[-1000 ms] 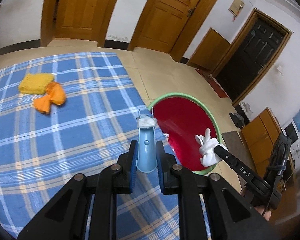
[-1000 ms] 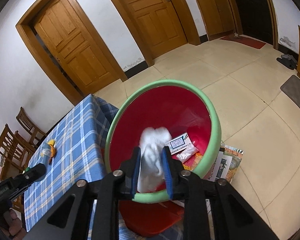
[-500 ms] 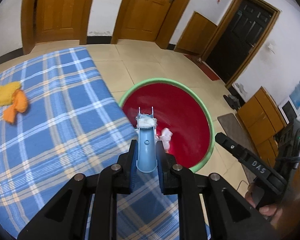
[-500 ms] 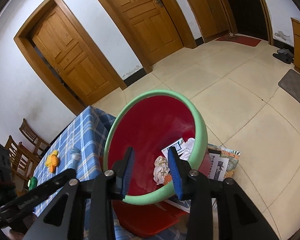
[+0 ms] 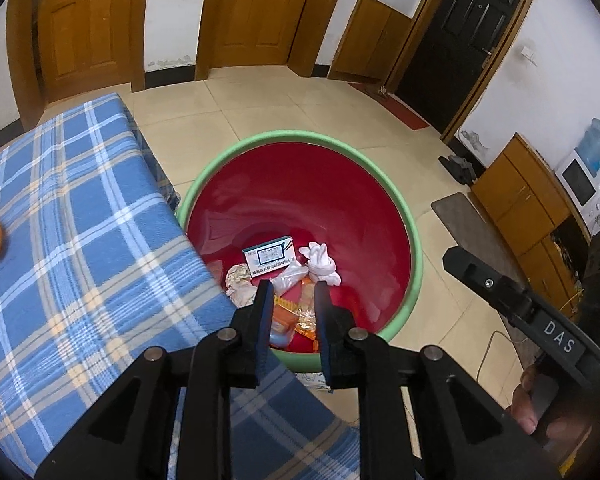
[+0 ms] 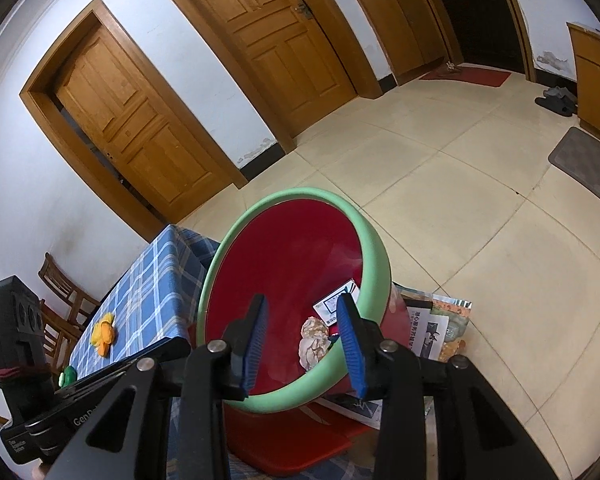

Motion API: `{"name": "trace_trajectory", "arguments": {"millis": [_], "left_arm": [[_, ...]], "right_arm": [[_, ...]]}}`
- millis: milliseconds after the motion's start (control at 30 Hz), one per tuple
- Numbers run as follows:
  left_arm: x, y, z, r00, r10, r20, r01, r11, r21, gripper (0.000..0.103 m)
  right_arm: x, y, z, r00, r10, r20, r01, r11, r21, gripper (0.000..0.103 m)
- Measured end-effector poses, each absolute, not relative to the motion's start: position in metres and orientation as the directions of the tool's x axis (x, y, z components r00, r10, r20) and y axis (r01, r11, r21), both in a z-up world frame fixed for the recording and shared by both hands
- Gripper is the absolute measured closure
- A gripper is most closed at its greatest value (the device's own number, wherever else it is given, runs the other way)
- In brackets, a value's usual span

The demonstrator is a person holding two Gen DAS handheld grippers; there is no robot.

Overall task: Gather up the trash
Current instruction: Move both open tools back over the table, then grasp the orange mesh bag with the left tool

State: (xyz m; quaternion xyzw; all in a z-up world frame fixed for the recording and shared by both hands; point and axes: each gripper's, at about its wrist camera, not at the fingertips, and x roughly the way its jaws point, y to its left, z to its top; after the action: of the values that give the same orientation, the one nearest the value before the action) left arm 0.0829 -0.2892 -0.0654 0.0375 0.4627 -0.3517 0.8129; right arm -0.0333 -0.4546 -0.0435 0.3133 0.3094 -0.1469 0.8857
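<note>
A red bin with a green rim (image 5: 414, 240) stands on the floor beside the blue plaid table (image 5: 72, 240); it also shows in the right wrist view (image 6: 374, 240). Inside lie a white tissue wad (image 5: 320, 262), a small white box (image 5: 269, 256), crumpled paper (image 5: 238, 280) and orange wrappers (image 5: 286, 316). My left gripper (image 5: 290, 292) is open and empty above the bin's near side. My right gripper (image 6: 302, 306) is open and empty over the bin; its body shows at the right of the left wrist view (image 5: 512, 300).
Orange and yellow soft items (image 6: 103, 334) lie on the table. Papers and a red lid (image 6: 428, 332) lie on the tiled floor by the bin. Wooden doors, chairs (image 6: 60, 288), a cabinet (image 5: 516, 196) and a grey mat (image 6: 588, 166) surround the area.
The left gripper moved right over the bin and opened, and the blue tube it held is no longer in it. The right gripper opened and dropped the white tissue into the bin.
</note>
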Motion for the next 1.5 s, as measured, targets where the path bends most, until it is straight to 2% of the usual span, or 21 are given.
{"name": "trace_trajectory", "arguments": {"millis": [167,400,500,600,1167,1500], "left_arm": [[0.082,-0.290,-0.065,0.334,-0.523,-0.784,0.594,0.763,-0.256,0.078],[0.088,-0.275,-0.059,0.381,-0.495,-0.781,0.553,0.799,-0.237,0.068],[0.093,-0.263,-0.056,0.412,-0.474,-0.778,0.522,0.823,-0.225,0.063],[0.101,-0.249,-0.054,0.435,-0.448,-0.781,0.492,0.845,-0.211,0.062],[0.175,-0.155,-0.052,0.578,-0.235,-0.781,0.273,0.958,-0.086,0.062],[0.215,-0.124,-0.076,0.562,-0.150,-0.814,0.178,0.982,-0.058,0.062]], "right_arm": [[-0.034,-0.456,-0.044,0.764,-0.066,-0.642,0.456,0.759,0.465,0.061],[-0.033,-0.453,-0.044,0.761,-0.061,-0.646,0.457,0.757,0.467,0.042],[-0.032,-0.451,-0.043,0.759,-0.060,-0.649,0.458,0.758,0.464,0.038],[-0.031,-0.449,-0.042,0.756,-0.063,-0.652,0.460,0.760,0.460,0.034],[-0.020,-0.442,-0.047,0.727,-0.078,-0.682,0.492,0.753,0.438,0.029],[-0.013,-0.445,-0.053,0.707,-0.093,-0.701,0.517,0.744,0.422,0.029]]}}
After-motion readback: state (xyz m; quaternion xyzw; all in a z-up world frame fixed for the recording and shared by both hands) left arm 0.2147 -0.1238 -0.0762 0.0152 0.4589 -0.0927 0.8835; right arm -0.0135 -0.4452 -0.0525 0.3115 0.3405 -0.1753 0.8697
